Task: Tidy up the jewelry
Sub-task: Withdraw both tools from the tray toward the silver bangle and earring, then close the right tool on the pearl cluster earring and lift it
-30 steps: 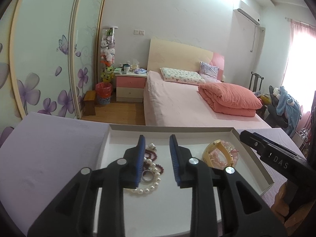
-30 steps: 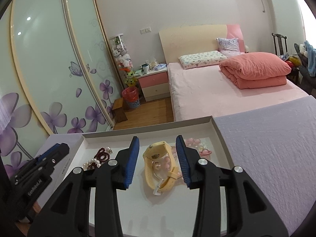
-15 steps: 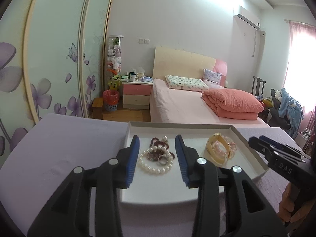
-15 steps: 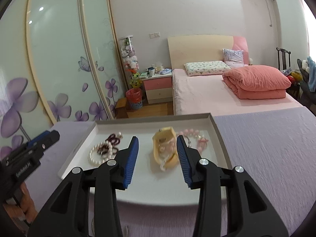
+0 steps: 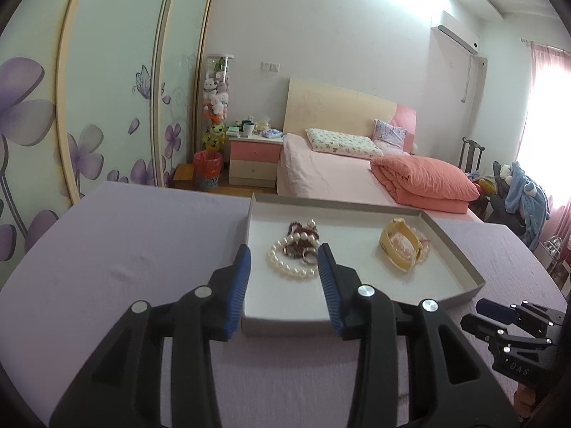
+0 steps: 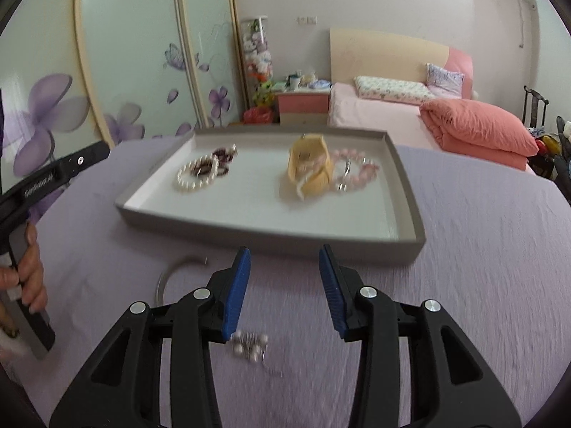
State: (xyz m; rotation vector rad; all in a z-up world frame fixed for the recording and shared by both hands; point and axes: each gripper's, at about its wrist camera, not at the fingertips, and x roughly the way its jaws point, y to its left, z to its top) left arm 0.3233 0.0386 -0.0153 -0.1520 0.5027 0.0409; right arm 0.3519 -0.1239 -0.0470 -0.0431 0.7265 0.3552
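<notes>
Your left gripper [image 5: 283, 278] sits above the lavender tablecloth [image 5: 125, 256], its blue pads spread wide with nothing between them; the near edge of the grey tray [image 5: 460, 260] lies just past the tips. Your right gripper [image 6: 284, 278] is likewise wide apart and empty, short of the tray's near wall. In the tray: a pearl bracelet [image 5: 289, 267] with a dark red bead bracelet [image 5: 298, 230] touching it on the far side and a ring [image 5: 309, 257] lying on the pile, all toward the left half; a yellow watch [image 5: 399, 249] standing on edge toward the right, against a pink bead bracelet [image 6: 357, 173]. On the cloth outside the tray, a thin silver bangle [image 6: 175, 271] lies left of your right gripper, and a small pearl cluster [image 6: 249, 347] lies just below its left pad; this view is blurred.
</notes>
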